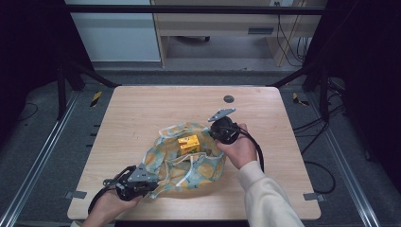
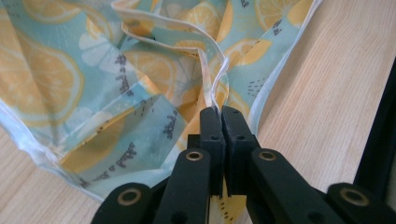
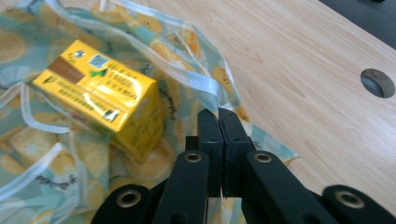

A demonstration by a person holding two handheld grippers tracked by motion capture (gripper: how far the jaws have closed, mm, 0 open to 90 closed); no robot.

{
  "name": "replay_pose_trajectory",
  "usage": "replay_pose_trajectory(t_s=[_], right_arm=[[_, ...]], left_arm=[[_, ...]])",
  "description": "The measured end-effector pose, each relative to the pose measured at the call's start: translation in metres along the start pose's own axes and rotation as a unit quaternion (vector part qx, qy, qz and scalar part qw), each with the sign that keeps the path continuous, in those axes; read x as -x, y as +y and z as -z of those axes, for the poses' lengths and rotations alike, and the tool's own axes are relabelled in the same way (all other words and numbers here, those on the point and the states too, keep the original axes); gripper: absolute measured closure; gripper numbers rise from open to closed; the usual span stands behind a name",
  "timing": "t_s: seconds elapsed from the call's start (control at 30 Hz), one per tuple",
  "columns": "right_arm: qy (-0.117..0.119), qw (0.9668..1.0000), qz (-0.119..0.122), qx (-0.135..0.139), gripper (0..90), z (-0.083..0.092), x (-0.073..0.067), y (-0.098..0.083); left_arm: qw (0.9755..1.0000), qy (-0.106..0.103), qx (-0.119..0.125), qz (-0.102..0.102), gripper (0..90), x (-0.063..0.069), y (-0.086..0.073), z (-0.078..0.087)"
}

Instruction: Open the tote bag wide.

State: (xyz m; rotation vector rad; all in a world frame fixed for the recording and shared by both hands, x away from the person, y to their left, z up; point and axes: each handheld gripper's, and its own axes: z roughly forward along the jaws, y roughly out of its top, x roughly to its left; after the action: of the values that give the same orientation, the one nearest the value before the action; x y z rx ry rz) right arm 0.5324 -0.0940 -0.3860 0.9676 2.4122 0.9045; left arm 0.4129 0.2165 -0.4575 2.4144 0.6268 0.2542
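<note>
A cloth bag [image 1: 191, 168] printed with lemon slices on pale blue lies crumpled in the middle of the wooden table [image 1: 142, 109]. A yellow drink carton [image 1: 188, 144] sits in its open mouth. My left gripper [image 1: 153, 183] is at the bag's near-left corner. In the left gripper view my left gripper [image 2: 219, 111] is shut on the bag's white-trimmed edge [image 2: 215, 88]. My right gripper [image 1: 215, 140] is at the bag's right side. In the right gripper view my right gripper [image 3: 218, 114] is shut on the bag's rim [image 3: 205, 86], just right of the carton [image 3: 98, 93].
A round grey grommet [image 1: 228, 99] is set in the table's far part and shows again as a grommet [image 3: 377, 83] in the right gripper view. Black frame bars [image 1: 189, 9] and cables surround the table. Bare wood lies around the bag on all sides.
</note>
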Motion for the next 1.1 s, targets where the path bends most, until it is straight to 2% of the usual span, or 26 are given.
replay_pose_trajectory(t_s=[0.2, 0.43, 0.6, 0.63, 0.73, 0.8, 1.1], right_arm=[[-0.004, 0.9999, -0.011, 0.003, 89.5, -0.003, 0.012, 0.003], [-0.004, 0.9989, -0.047, 0.003, 89.4, -0.008, 0.033, 0.009], [-0.004, 0.9986, -0.051, -0.009, 89.4, -0.018, 0.039, 0.008], [-0.004, 0.9985, -0.052, -0.018, 89.4, -0.026, 0.041, 0.006], [-0.005, 0.9981, -0.057, -0.025, 89.4, -0.031, 0.042, 0.004], [-0.007, 0.9972, -0.063, -0.04, 89.3, -0.04, 0.046, -0.002], [-0.007, 0.995, -0.085, -0.053, 88.8, -0.052, 0.051, -0.023]], left_arm=[[1.0, 0.0, -0.003, -0.005, 88.2, 0.0, 0.008, 0.0], [0.9999, -0.003, 0.009, -0.006, 88.1, -0.005, 0.023, -0.005], [0.9999, -0.001, 0.011, -0.008, 88.0, -0.004, 0.026, -0.009], [0.9999, 0.004, 0.007, -0.014, 87.9, -0.004, 0.027, -0.012], [0.9999, 0.001, -0.002, -0.01, 87.8, -0.004, 0.025, -0.015], [0.9999, -0.004, -0.005, -0.009, 87.8, -0.004, 0.023, -0.018], [0.9998, -0.007, -0.012, -0.012, 87.8, -0.003, 0.021, -0.02]])
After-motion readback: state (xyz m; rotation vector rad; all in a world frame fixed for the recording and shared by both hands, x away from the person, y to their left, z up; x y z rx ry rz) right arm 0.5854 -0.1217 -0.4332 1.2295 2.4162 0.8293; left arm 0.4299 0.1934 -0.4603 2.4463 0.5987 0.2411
